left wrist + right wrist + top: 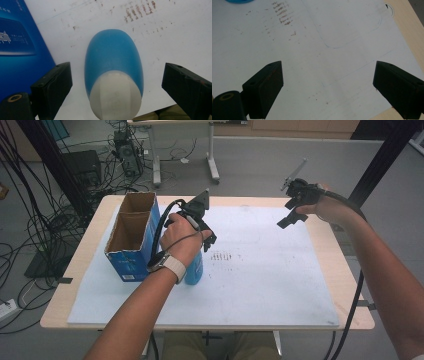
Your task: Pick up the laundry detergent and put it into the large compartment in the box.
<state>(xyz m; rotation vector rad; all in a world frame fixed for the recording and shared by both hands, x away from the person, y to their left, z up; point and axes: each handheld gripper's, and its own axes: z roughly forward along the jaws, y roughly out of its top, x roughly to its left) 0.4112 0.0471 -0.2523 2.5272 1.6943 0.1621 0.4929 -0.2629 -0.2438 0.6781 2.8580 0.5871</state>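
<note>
Starting at the left, we are hovering our left gripper, jaws spread wide, over the blue bottle standing beside the blue box, ready to straddle it. We are holding the right gripper, jaws apart, aside over the white mat.
</note>
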